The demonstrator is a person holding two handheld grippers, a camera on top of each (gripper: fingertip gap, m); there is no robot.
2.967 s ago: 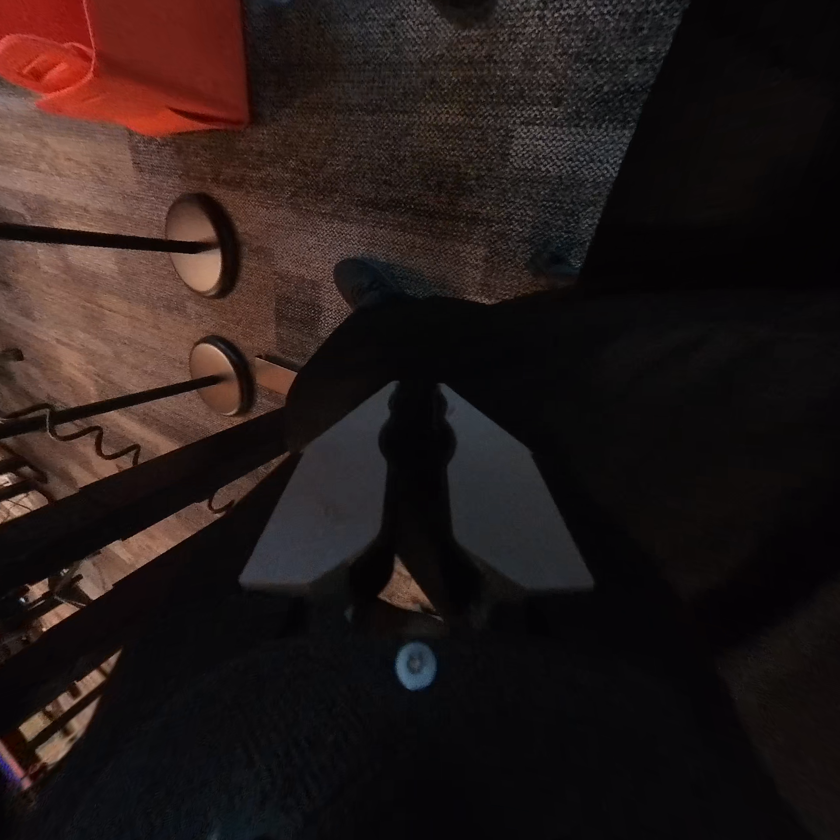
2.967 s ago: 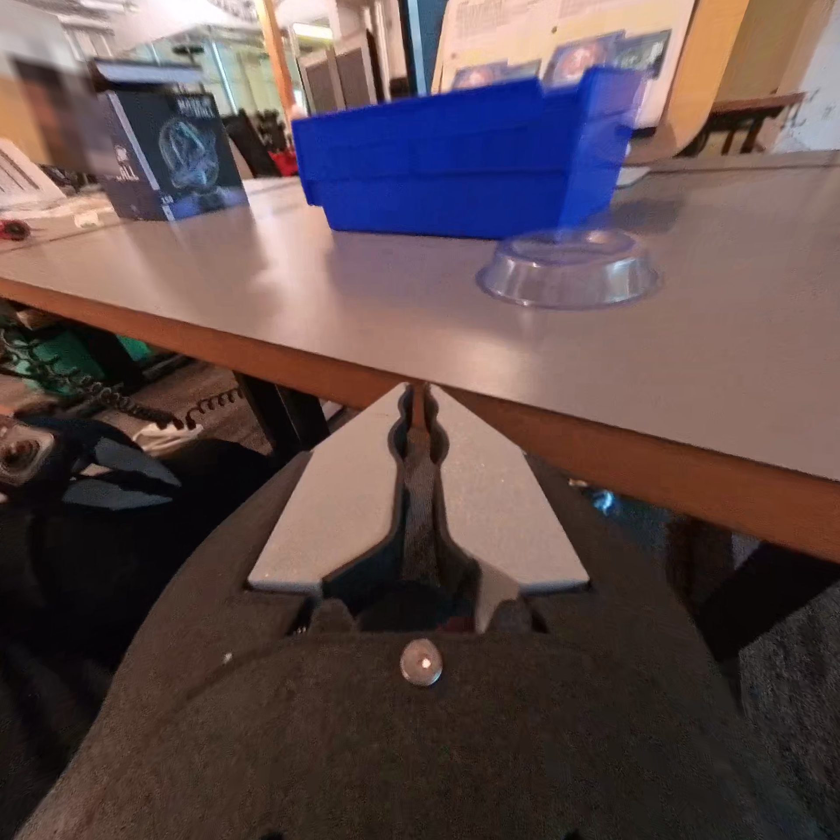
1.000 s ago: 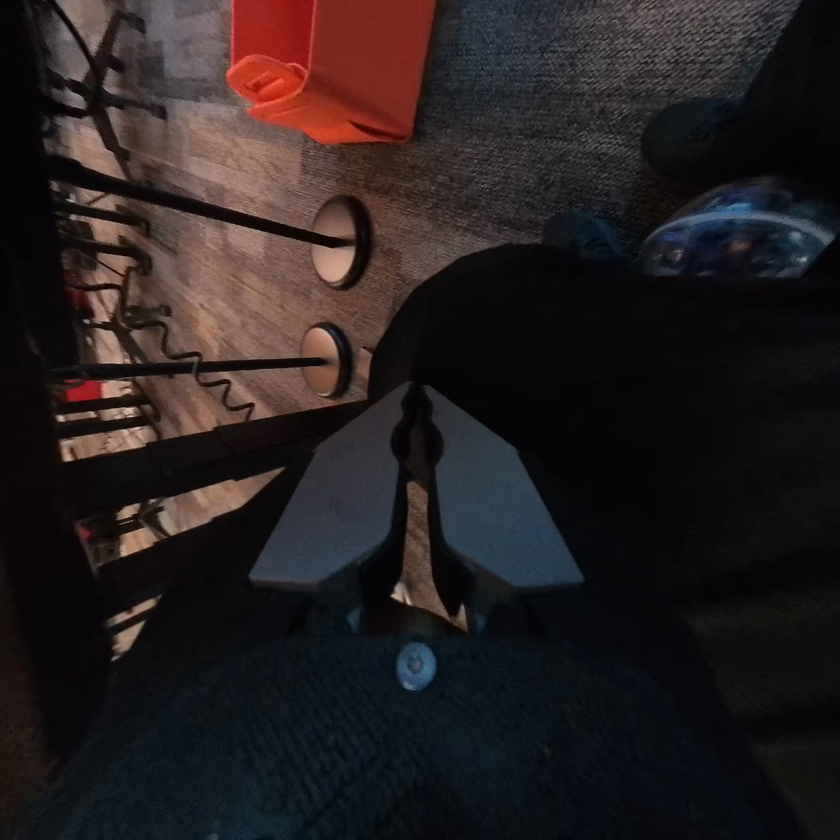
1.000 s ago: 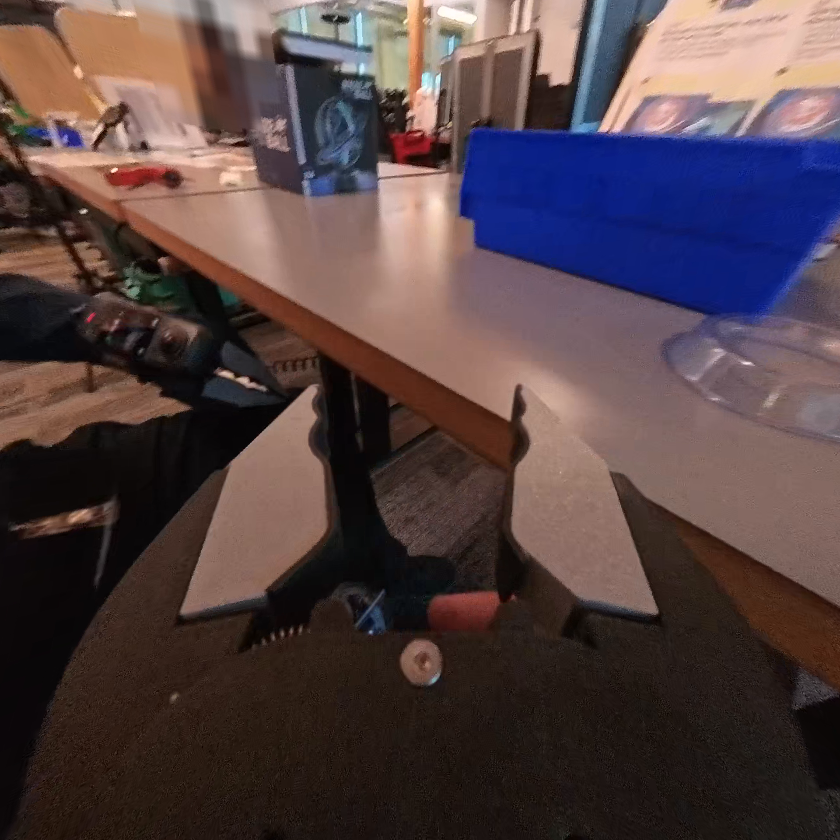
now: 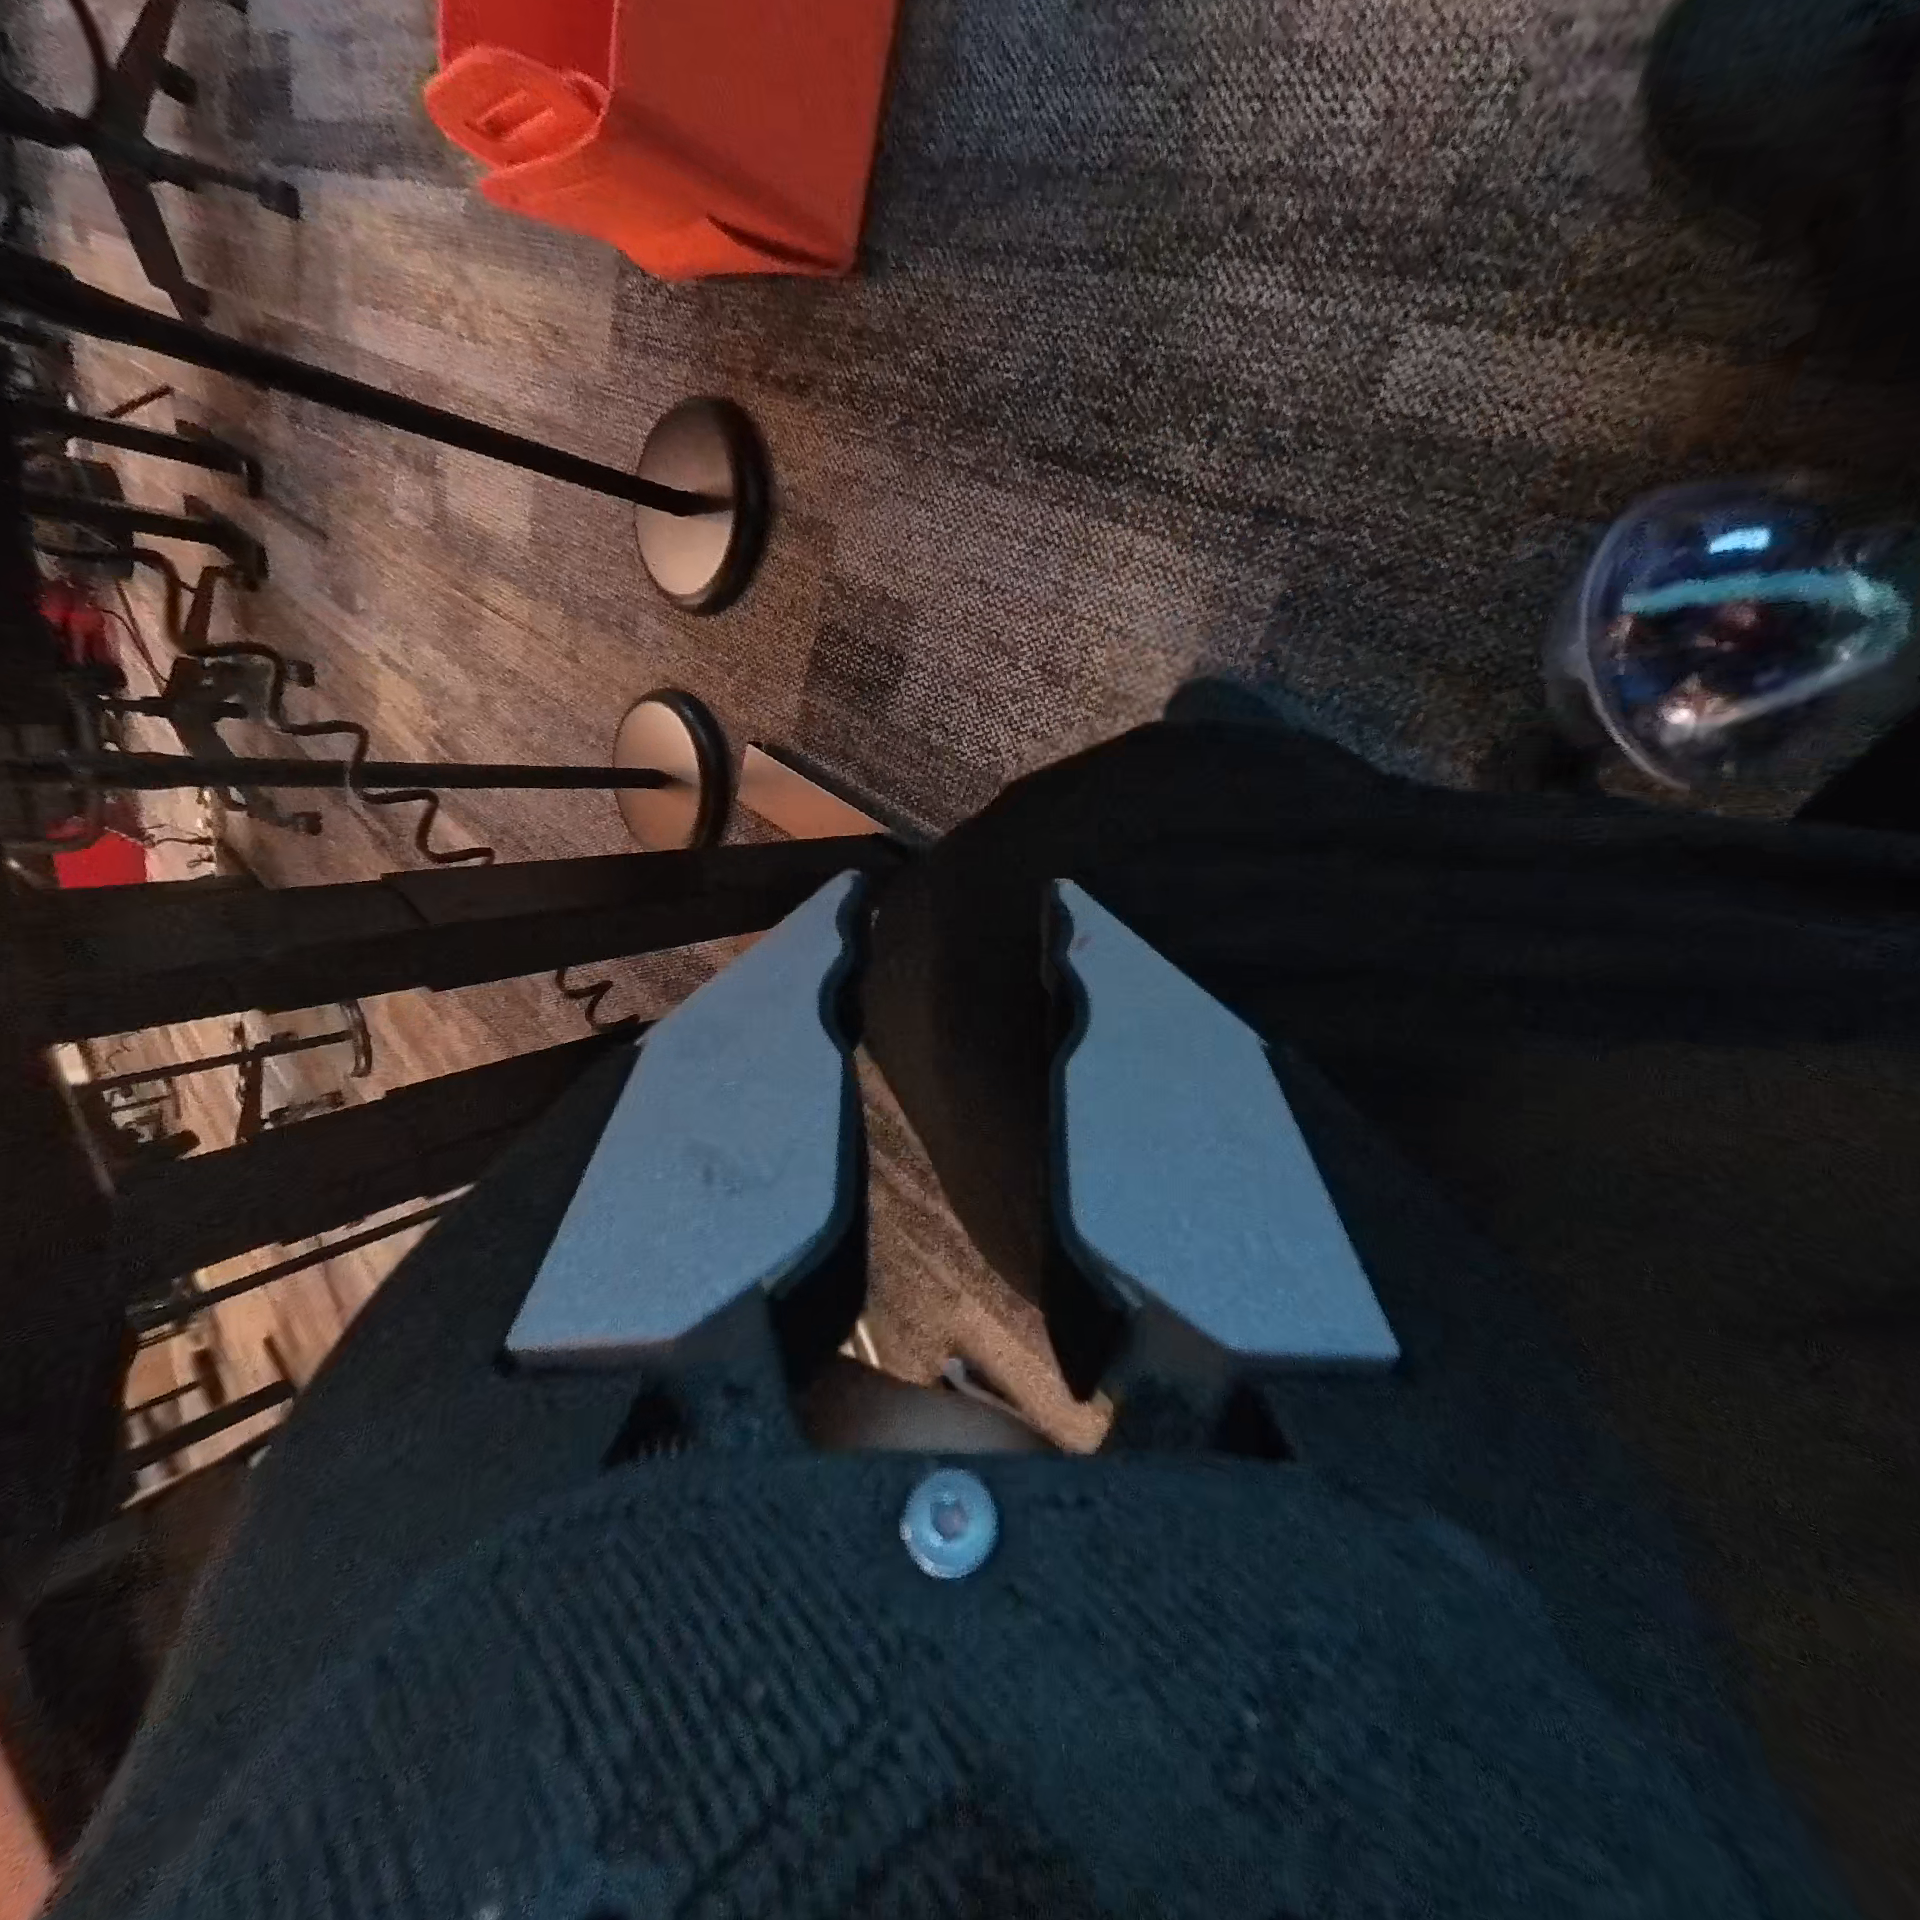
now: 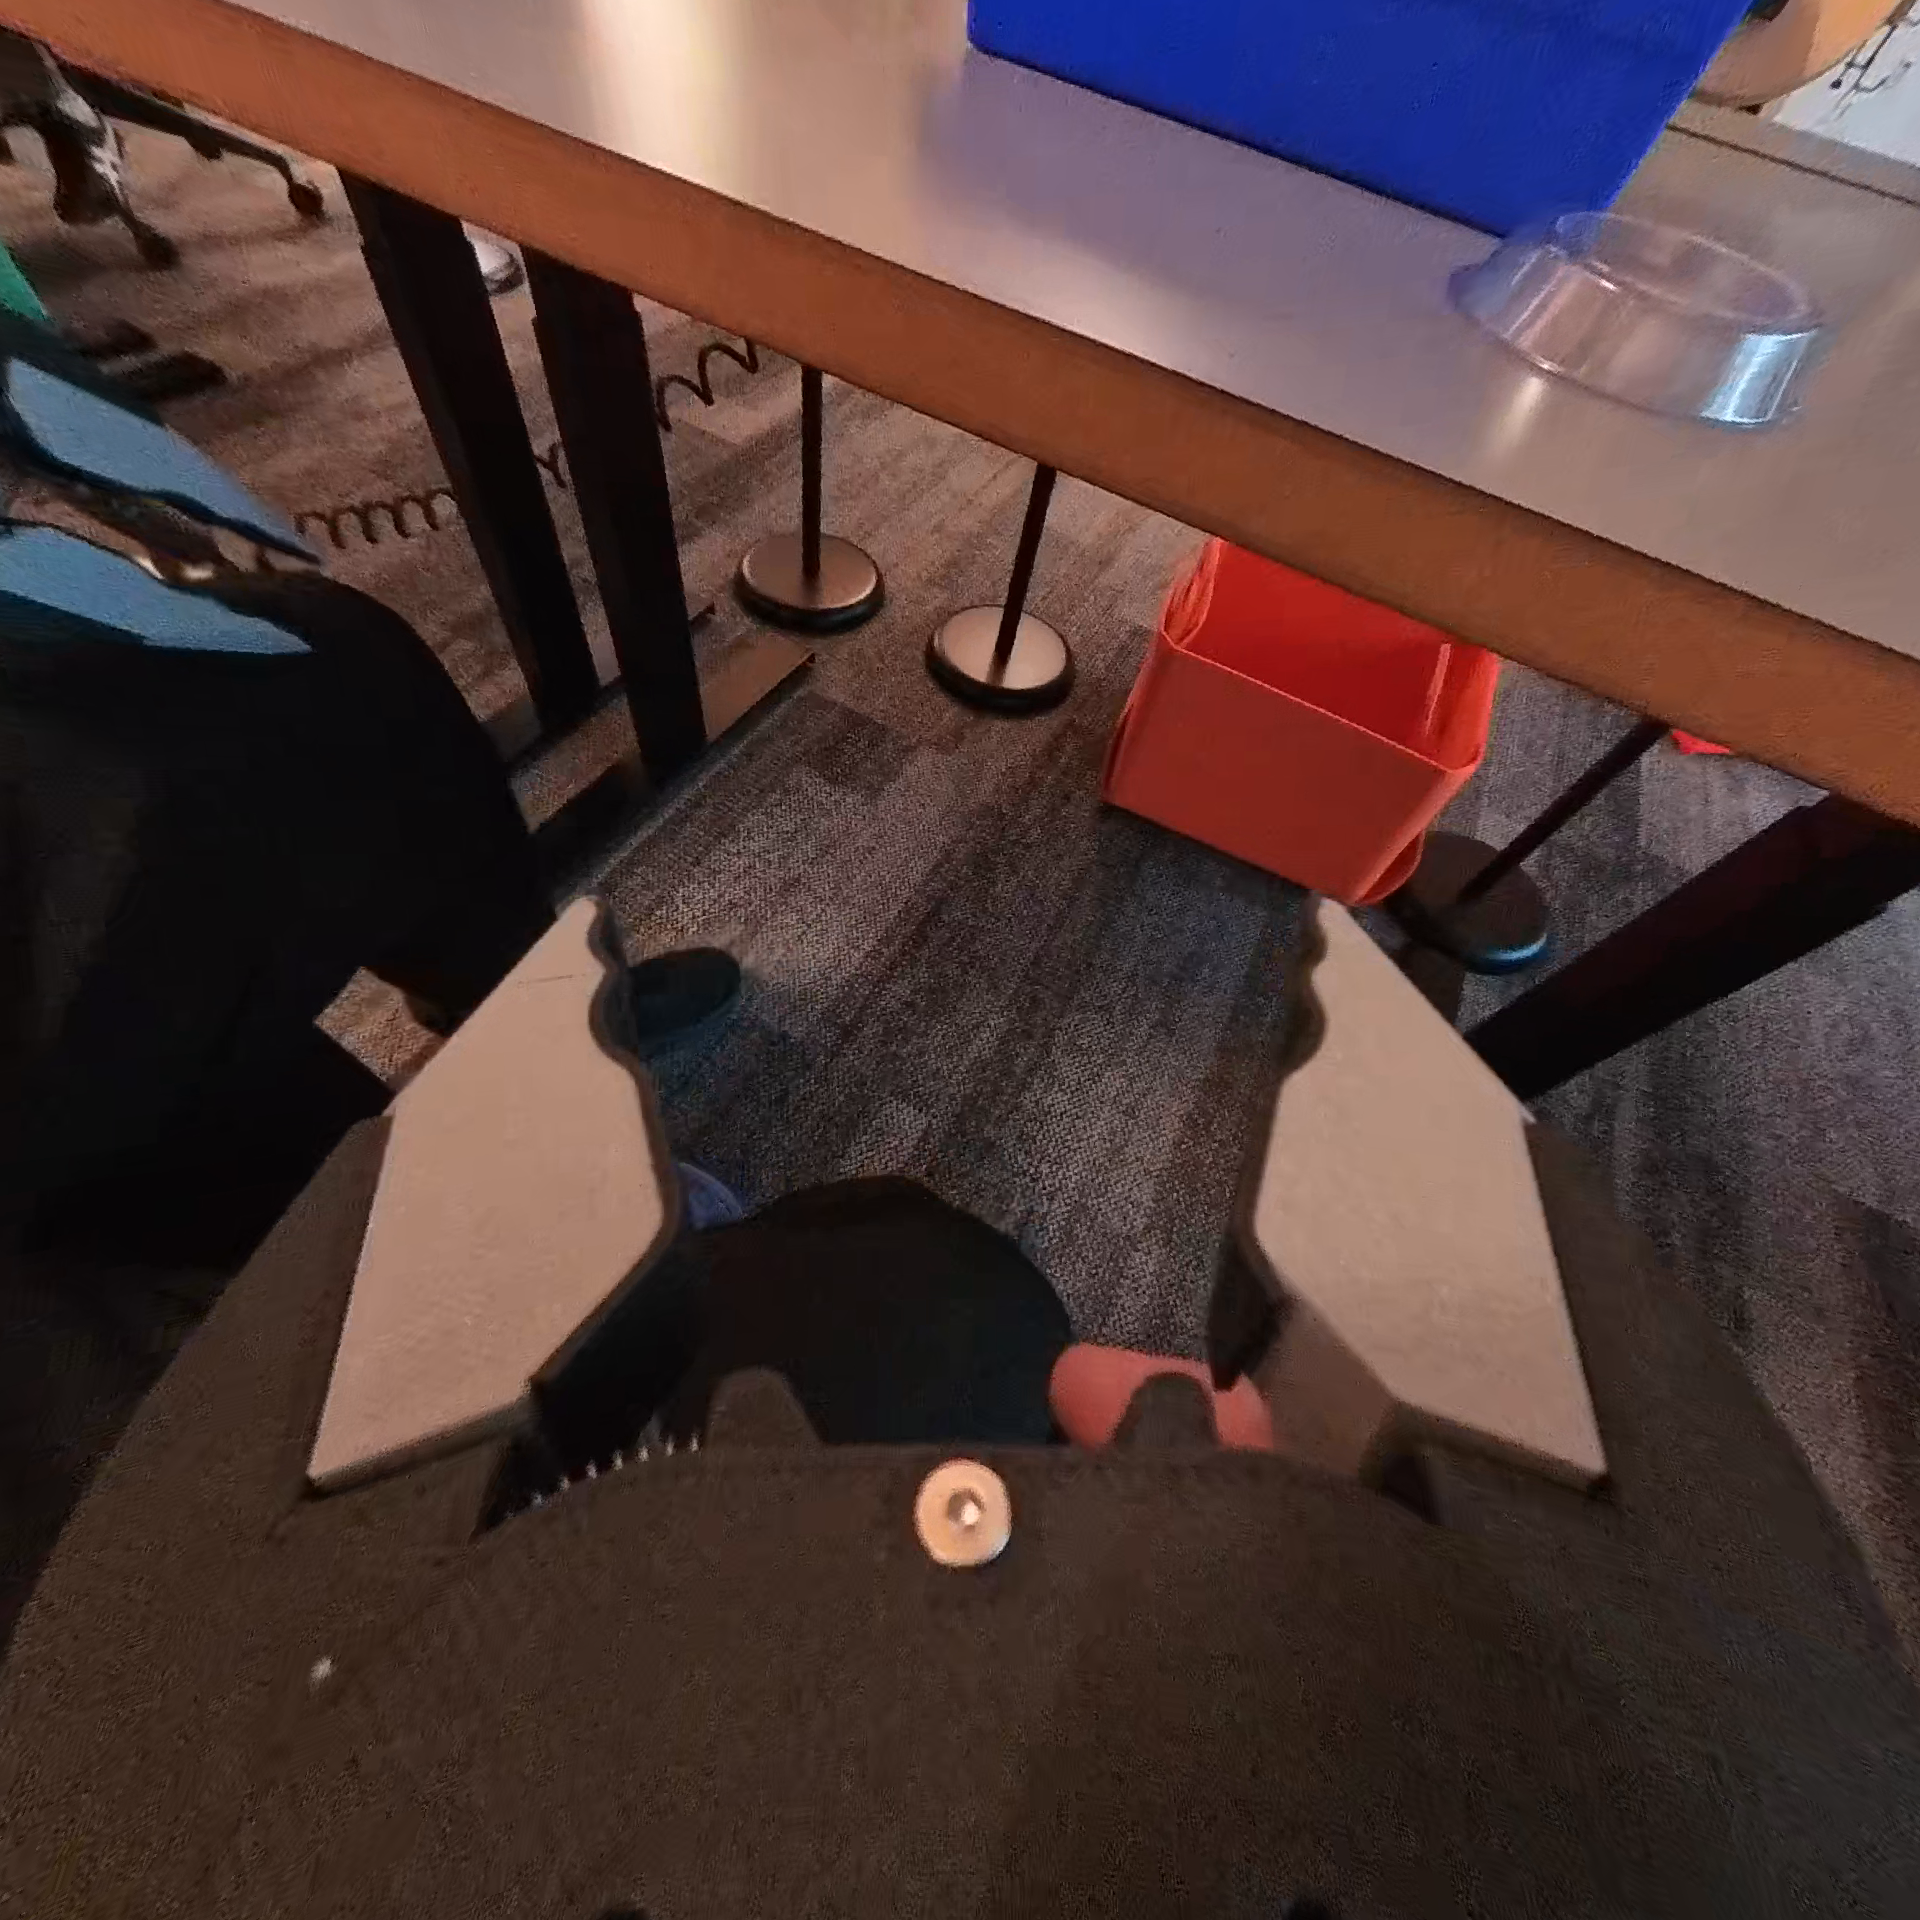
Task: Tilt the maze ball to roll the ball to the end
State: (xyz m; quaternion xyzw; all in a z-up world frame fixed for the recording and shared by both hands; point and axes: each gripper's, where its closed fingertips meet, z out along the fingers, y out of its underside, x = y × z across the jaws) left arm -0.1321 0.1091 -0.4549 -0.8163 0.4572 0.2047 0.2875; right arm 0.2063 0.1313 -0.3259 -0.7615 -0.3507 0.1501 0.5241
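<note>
Maze ball (image 5: 1730, 634) only in left view; left tongs (image 5: 951, 914) narrowly parted, right tongs (image 6: 956, 956) wide.

Orange bin (image 6: 1288, 727) on grey mottled carpet (image 6: 987, 935). Blue tray (image 6: 1351, 83) and clear, colourless dish (image 6: 1642, 312) on grey table (image 6: 1143, 260) with brown edge. Transparent maze ball (image 5: 1735, 634) with bluish streaks inside. Grey fingers (image 6: 499, 1174) on black body.

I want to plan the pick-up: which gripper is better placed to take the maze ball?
Probably left. Only the left wrist view shows the maze ball, up and right of the left gripper, whose jaws stand apart. The right gripper is wide open, but faces carpet.
</note>
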